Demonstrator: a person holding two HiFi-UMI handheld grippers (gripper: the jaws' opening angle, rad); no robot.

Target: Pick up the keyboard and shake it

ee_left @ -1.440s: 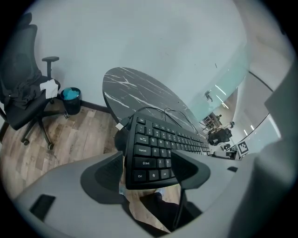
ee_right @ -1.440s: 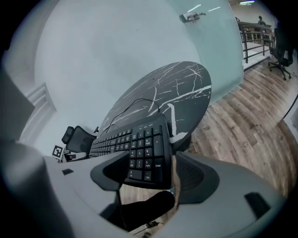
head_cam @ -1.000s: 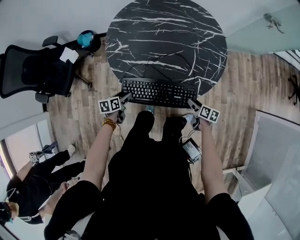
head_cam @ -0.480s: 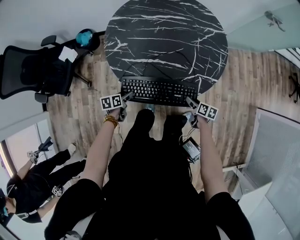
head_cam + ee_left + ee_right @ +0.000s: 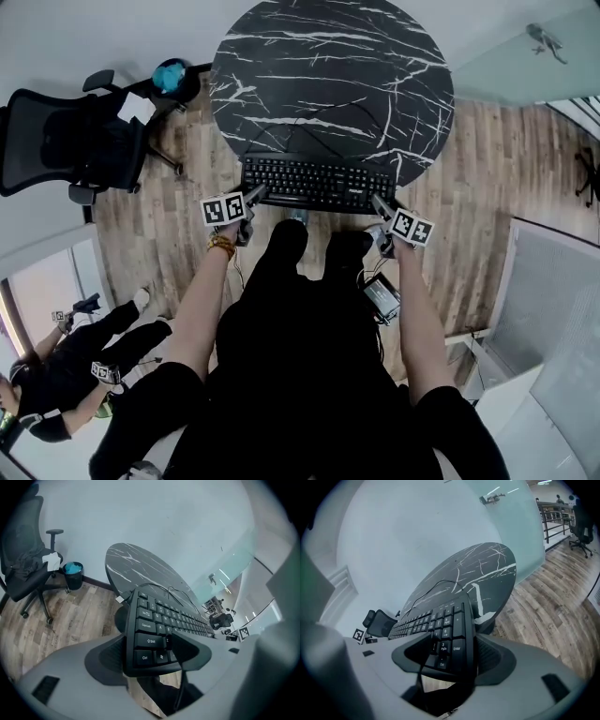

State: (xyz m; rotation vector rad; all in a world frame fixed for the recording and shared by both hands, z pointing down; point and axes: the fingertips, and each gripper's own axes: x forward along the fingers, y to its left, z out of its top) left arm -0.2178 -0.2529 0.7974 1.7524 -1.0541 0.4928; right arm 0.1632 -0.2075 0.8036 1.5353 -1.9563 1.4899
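A black keyboard is held between both grippers, over the near edge of the round black marble table. My left gripper is shut on its left end, jaws clamped above and below the Ctrl and Shift keys. My right gripper is shut on its right end at the number pad. The keyboard's thin black cable runs back across the tabletop. In the left gripper view the keyboard stretches away toward the right gripper's marker cube.
A black office chair and a small blue-lined bin stand to the left on the wood floor. Another person crouches at lower left. A glass wall lies beyond the table on the right.
The keyboard and both grippers have moved slightly away from me, toward the table, and the keyboard now sits a little more level. The crouching person at lower left has shifted.
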